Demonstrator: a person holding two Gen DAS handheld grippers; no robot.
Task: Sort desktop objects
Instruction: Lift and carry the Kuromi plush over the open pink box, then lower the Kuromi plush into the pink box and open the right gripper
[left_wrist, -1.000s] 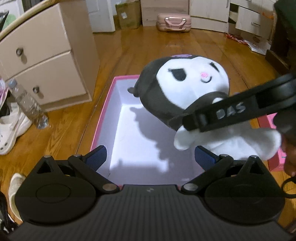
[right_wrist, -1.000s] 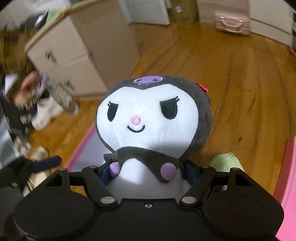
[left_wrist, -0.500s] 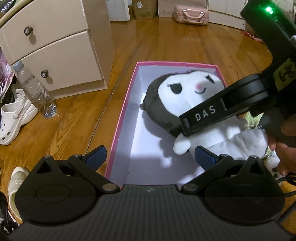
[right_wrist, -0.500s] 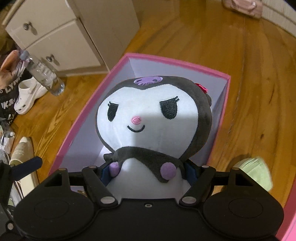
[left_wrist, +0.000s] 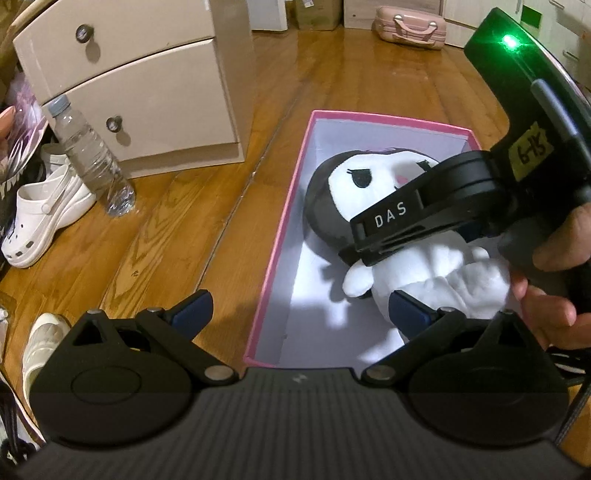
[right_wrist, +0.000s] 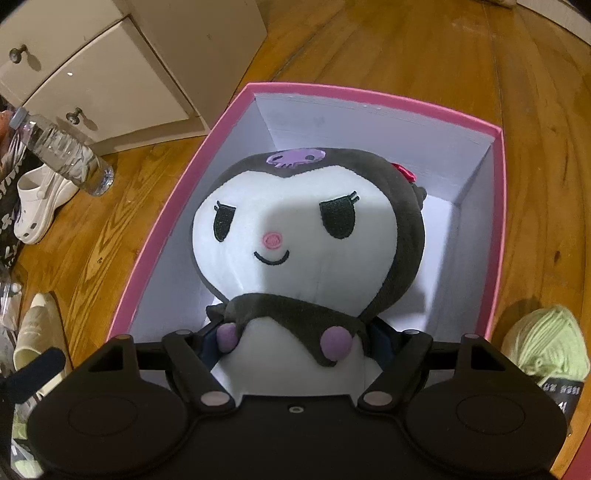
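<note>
Plush toy (right_wrist: 306, 236) lowered into pink box (right_wrist: 495, 206), right gripper (right_wrist: 295, 343) loosening around its body; could topple sideways once released.

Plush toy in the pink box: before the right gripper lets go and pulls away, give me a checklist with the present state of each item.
1. Plush toy is inside the pink box, within its walls: ok.
2. Toy rests on the box floor: cannot tell; its underside is hidden.
3. Right gripper has freed the toy: not ok; the jaws have just been opening a little, but the pads still flank its body.
4. Left gripper is open, empty and clear of the toy: ok.
5. Green yarn ball lies outside the box, beside its wall: ok.
</note>
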